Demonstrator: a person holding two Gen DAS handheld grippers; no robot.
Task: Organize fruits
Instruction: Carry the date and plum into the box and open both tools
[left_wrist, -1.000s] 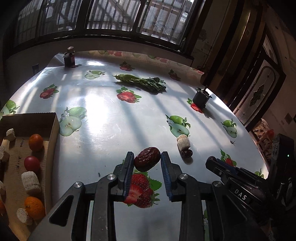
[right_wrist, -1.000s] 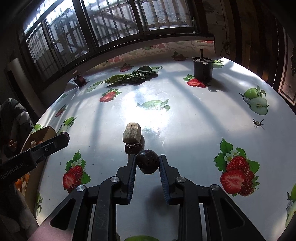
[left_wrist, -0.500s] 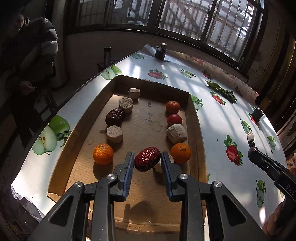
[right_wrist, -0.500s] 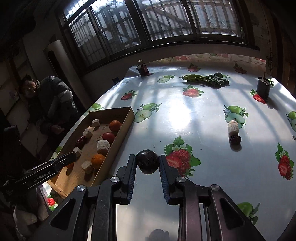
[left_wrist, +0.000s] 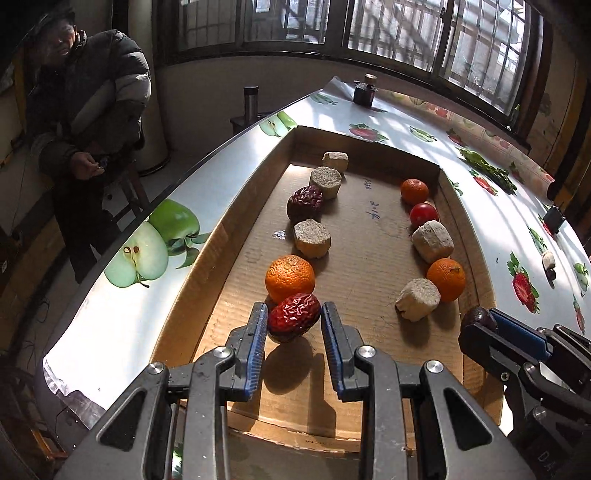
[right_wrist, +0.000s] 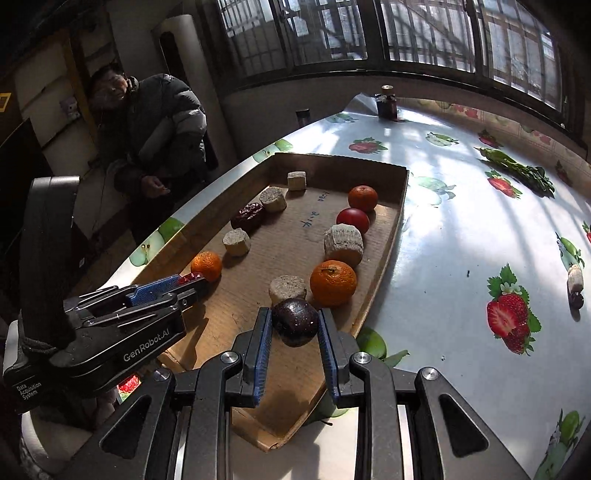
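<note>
Gripping a wrinkled red date (left_wrist: 294, 317) in the left gripper (left_wrist: 293, 325), jaws nearly closed and pressing on its two sides, hanging just above the floor of the cardboard box (left_wrist: 192, 266) at the near end of the box's left row, just beside an orange (left_wrist: 290, 278). Probably calling for easing down until the date is resting on the box floor, then opening only slightly, so as not to be nudging that orange out of line.

Pinching a dark plum (right_wrist: 295, 322) in the right gripper (right_wrist: 294, 325), jaws likewise almost closed on it, hovering at the near end of the box's right row, close to a pale chunk (right_wrist: 287, 288) and a second orange (right_wrist: 333, 282). Likely needing setting down short of those two and inside the box's right wall, keeping the fruit from rolling.

Crowding the near end of the box with both grippers side by side, so risking a knock between them when pulling away.

Sitting to the left of the box, a person in a puffy jacket (left_wrist: 88, 110), well apart. Lying on the table (right_wrist: 461, 221) well to the right of the box, another pale chunk (right_wrist: 575, 278) touching a small dark fruit (right_wrist: 577, 300), probably waiting for collecting; beyond the box to the right, a bunch of greens (right_wrist: 517, 168), blocking nothing
</note>
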